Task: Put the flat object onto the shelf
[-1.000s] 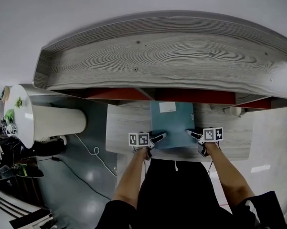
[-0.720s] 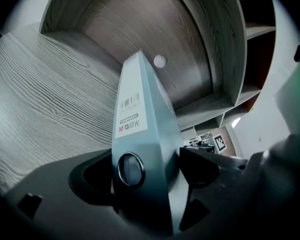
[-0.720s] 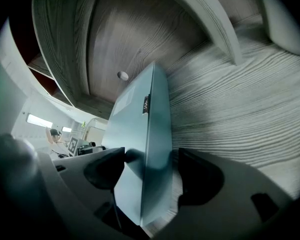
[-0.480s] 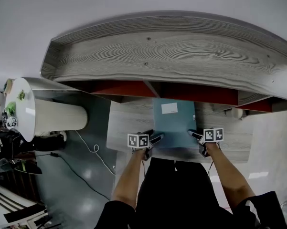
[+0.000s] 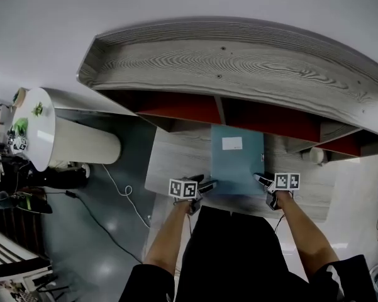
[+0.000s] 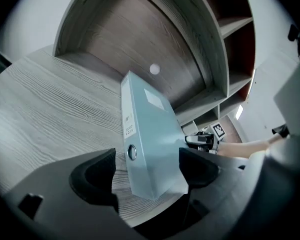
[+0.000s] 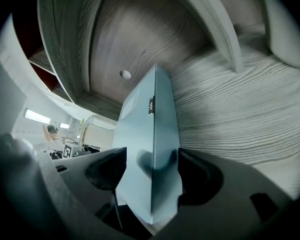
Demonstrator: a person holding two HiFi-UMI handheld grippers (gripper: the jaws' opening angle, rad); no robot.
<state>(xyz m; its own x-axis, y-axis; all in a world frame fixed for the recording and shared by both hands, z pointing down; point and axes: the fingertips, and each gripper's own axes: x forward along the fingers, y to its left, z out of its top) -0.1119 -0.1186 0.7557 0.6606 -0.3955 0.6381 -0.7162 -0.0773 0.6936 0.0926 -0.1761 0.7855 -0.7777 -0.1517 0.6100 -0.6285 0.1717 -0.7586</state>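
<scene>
A flat light-blue binder (image 5: 238, 159) lies on the grey wood table (image 5: 176, 162), its far end under the shelf unit (image 5: 239, 68) with red-backed compartments. My left gripper (image 5: 209, 185) is at its near left corner and my right gripper (image 5: 259, 179) at its near right corner. In the left gripper view the binder (image 6: 150, 134) sits between the left gripper's (image 6: 147, 171) jaws, with a strip of table showing beside one jaw. In the right gripper view both jaws of the right gripper (image 7: 150, 171) lie against the binder's (image 7: 145, 134) faces.
A white rounded object (image 5: 316, 156) stands on the table to the right of the binder, near the shelf. A white round table (image 5: 34, 131) with small items is at the left. A cable (image 5: 122, 197) lies on the floor beside the table.
The head view has swung, so the shelf and table sit further right in the picture. Both grippers stay at the binder's near corners.
</scene>
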